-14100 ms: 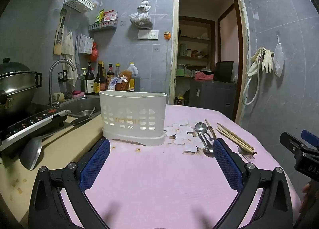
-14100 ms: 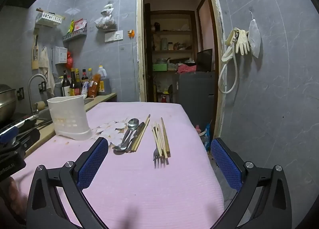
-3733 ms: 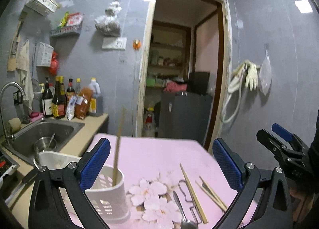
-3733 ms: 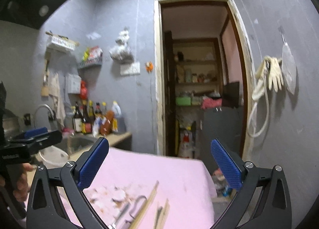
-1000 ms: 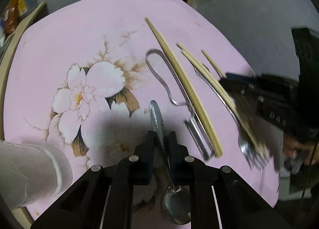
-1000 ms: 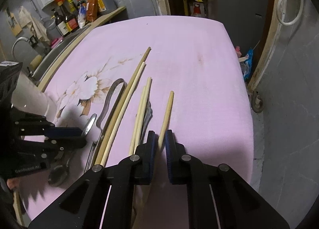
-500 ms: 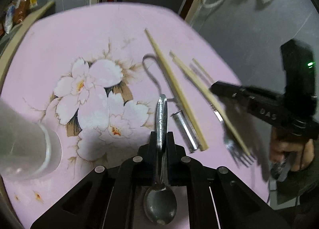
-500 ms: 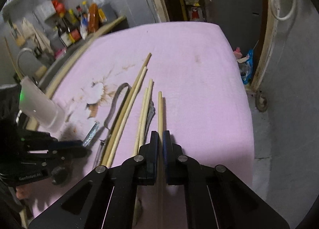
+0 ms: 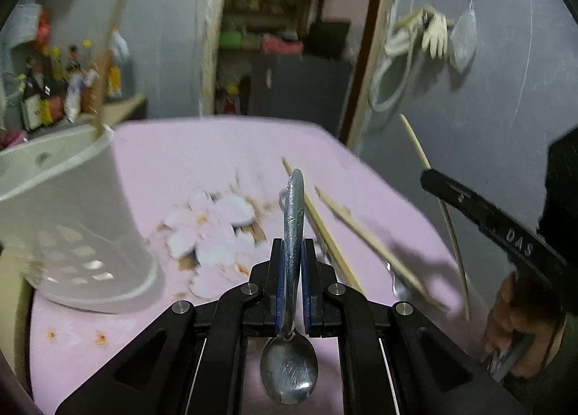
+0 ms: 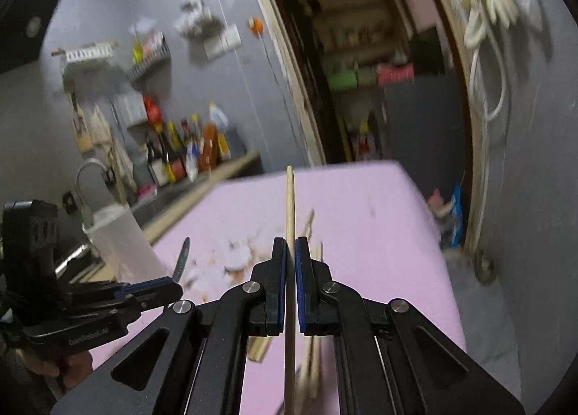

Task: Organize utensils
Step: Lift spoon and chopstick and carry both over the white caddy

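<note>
My left gripper [image 9: 290, 247] is shut on a steel spoon [image 9: 290, 368], held off the pink cloth with its bowl toward the camera and its handle pointing away. The white slotted utensil holder [image 9: 72, 219] stands to its left, with one chopstick [image 9: 108, 39] leaning in it. My right gripper [image 10: 289, 245] is shut on a single wooden chopstick [image 10: 289, 205], also lifted. In the left wrist view that gripper [image 9: 428, 174] and its chopstick [image 9: 415, 142] appear at the right. More chopsticks [image 9: 365, 234] lie on the cloth.
The pink flowered tablecloth [image 10: 361, 219] covers the table, whose far edge meets an open doorway [image 10: 361, 71]. Sauce bottles [image 10: 188, 151] and a faucet [image 10: 90, 176] line the counter at the left. A person's hand [image 9: 520, 310] holds the right gripper.
Both grippers have risen from the cloth and tilted up, the left lifting the spoon and the right lifting one chopstick. The holder has come into the left wrist view.
</note>
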